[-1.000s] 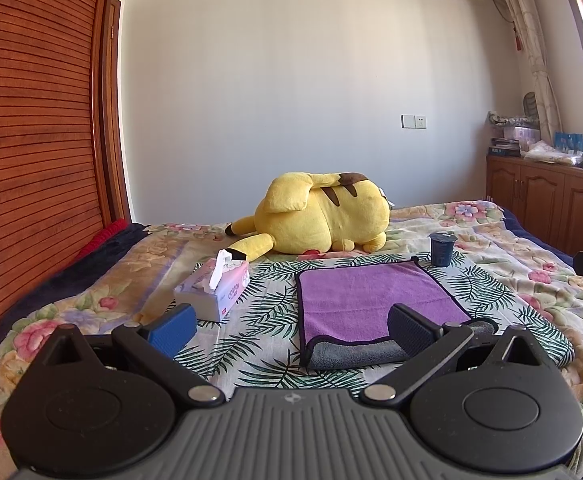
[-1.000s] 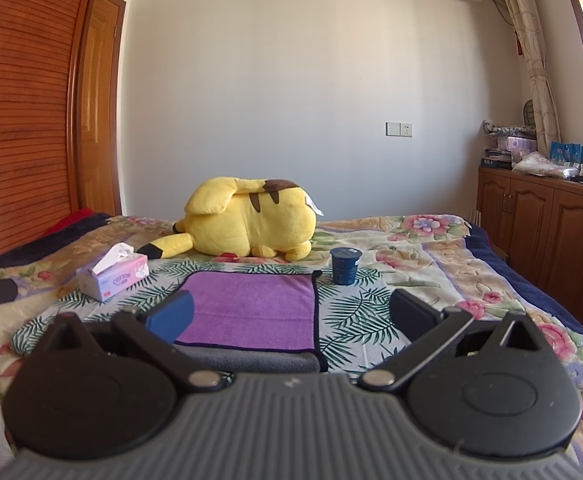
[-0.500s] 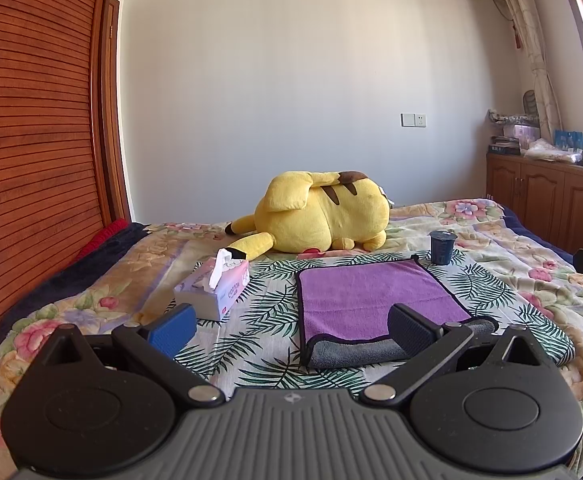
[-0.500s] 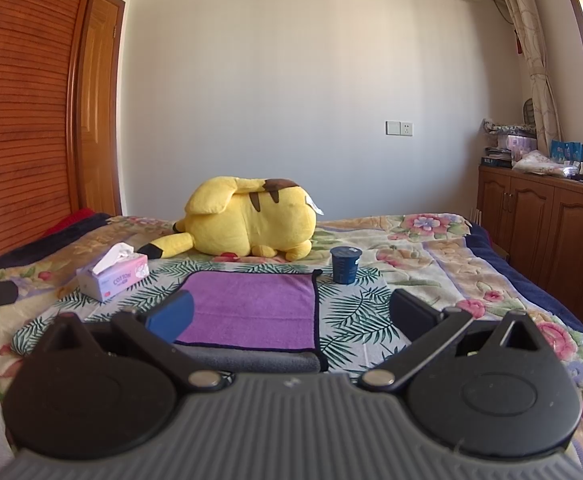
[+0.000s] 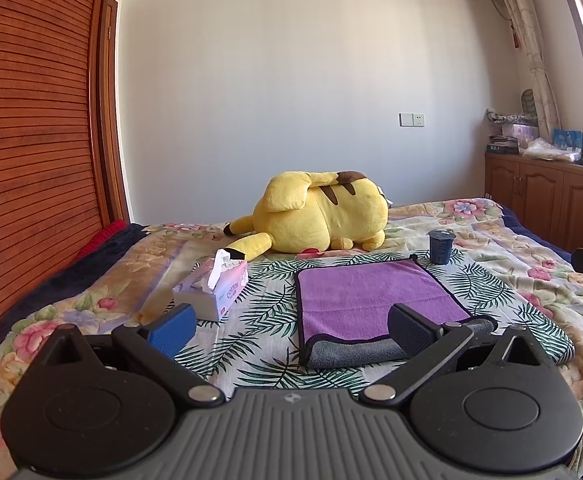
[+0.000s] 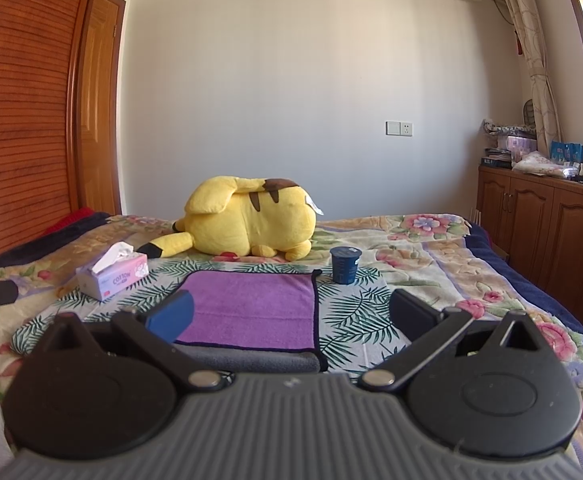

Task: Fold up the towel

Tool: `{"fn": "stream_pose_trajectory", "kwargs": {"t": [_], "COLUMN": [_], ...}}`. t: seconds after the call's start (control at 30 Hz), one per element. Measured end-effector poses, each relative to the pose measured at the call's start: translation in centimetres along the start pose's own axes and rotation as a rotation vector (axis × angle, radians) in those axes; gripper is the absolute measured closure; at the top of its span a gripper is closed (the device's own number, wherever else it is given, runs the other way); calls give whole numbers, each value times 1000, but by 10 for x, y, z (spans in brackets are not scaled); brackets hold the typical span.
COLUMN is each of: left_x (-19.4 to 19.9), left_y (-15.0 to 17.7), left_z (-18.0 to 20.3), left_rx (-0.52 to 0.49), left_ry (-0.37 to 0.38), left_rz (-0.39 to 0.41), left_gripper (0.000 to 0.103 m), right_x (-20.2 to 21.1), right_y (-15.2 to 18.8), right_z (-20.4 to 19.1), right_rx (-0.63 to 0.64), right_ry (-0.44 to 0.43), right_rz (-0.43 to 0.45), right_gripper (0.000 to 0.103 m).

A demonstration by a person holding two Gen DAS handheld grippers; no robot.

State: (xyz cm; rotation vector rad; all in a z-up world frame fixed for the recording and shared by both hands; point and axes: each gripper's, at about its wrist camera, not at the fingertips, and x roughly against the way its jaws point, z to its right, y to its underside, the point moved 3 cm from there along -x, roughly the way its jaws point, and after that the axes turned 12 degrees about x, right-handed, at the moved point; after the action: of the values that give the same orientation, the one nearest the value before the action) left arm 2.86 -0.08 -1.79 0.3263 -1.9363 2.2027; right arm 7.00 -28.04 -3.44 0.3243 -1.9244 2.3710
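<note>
Left to right. Our left gripper hangs above the bedspread, fingers wide apart, nothing held. Tissue box sits just beside its blue left finger pad; a sloppy reach could knock it. Purple towel lies flat mid-bed, near edge rolled back showing grey. That doubled edge is the risk: we may pinch only one layer, or catch the bedspread with it. Pikachu plush lies well behind, no issue. Our right gripper hovers over the towel's near right part, fingers also spread, empty. Dark blue cup stands just beside the far right corner; sweeping the fold forward may tip it.
</note>
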Motion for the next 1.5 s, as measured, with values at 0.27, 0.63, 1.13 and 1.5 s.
{"fn": "stream_pose_trajectory", "kwargs": {"t": [0.27, 0.63, 1.13, 1.5], "left_x": [-3, -19, -43, -66], "left_y": [6, 11, 15, 14], "left_z": [3, 16, 16, 12], "left_rx": [-19, -67, -78, -62], "left_ry": [1, 30, 32, 30], "left_rz": [-19, -86, -167, -179], "left_gripper": [19, 19, 19, 19], "right_x": [-5, -17, -45, -69], "right_y": [1, 7, 10, 16], "right_z": [-3, -7, -14, -22], "right_rx": [5, 8, 44, 95], "right_ry": [-2, -22, -57, -106], "right_rz": [-26, -77, -136, -186], "right_gripper": [0, 0, 0, 0]}}
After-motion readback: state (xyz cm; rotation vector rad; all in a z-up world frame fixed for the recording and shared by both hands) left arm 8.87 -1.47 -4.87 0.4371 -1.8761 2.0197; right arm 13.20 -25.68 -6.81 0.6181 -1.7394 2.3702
